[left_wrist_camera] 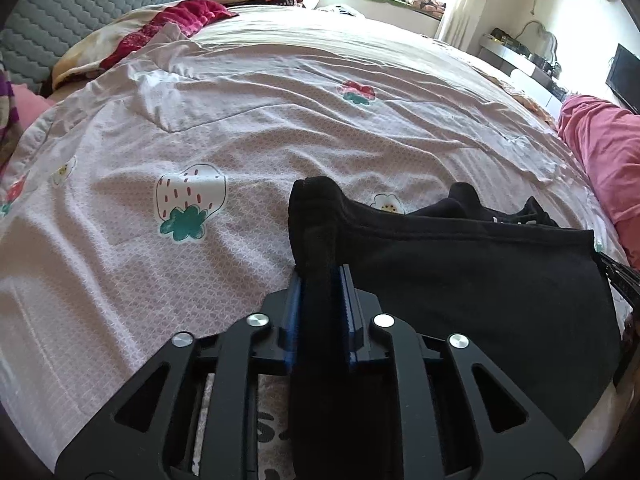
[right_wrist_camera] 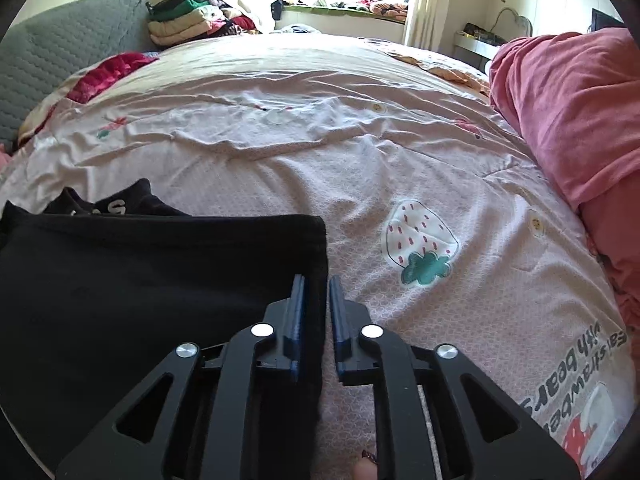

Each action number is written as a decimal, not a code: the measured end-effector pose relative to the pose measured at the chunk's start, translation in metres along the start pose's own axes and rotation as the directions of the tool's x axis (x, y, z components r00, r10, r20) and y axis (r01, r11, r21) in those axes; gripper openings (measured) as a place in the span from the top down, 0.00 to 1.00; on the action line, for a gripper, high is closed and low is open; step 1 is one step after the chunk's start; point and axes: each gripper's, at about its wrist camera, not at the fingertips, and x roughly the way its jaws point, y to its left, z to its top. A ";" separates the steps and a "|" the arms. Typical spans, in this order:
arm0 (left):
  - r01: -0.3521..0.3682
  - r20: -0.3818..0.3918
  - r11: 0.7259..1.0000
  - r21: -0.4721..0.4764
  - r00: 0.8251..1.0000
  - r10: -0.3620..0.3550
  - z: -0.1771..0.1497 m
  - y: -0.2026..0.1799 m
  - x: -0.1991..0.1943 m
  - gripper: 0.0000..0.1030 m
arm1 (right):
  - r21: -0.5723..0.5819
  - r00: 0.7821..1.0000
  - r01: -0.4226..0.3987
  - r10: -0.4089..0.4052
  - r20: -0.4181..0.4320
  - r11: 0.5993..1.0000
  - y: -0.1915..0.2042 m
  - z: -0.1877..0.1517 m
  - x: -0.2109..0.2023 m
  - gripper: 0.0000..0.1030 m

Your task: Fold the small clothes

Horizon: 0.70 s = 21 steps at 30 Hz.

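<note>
left tongs (left_wrist_camera: 320, 276) pinch a bunched corner of the black garment (left_wrist_camera: 460, 280) on the bed (left_wrist_camera: 240, 140). right tongs (right_wrist_camera: 317, 284) stand slightly apart, cloth edge between, one pad seemingly clear. risk: right side slips on lift, fold skews.

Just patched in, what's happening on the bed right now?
A person is folding a black garment on a bed covered with a pink strawberry-print sheet, using a handheld gripper in each hand. The left gripper has a bunched corner of the garment between its jaws. The right gripper sits at the opposite edge, with the cloth's edge between its jaws, which stand slightly apart. The garment lies mostly flat between them. A pink pillow sits to the right.
</note>
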 end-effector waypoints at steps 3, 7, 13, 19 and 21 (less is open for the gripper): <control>-0.033 0.001 0.999 0.029 0.999 0.033 -0.001 -0.005 -0.001 0.86 | 0.021 1.000 0.012 -0.012 0.000 1.000 -0.004 -0.001 -0.004 0.70; -0.051 -0.001 0.998 0.047 0.999 0.052 -0.002 -0.009 -0.002 0.82 | 0.027 0.999 0.035 -0.036 0.023 0.999 -0.004 -0.001 -0.013 0.58; -0.057 -0.012 0.998 0.041 0.998 0.057 -0.004 -0.008 -0.004 0.73 | 0.040 0.996 0.045 -0.048 0.081 0.998 -0.001 -0.007 -0.037 0.51; -0.048 -0.003 0.999 0.020 0.999 0.048 -0.007 -0.009 -0.018 0.69 | 0.018 0.991 -0.023 0.020 0.129 1.000 0.013 -0.017 -0.069 0.45; -0.033 0.016 0.999 0.013 0.999 0.032 -0.009 -0.010 -0.028 0.69 | -0.010 0.989 -0.066 0.067 0.129 0.998 0.023 -0.021 -0.078 0.43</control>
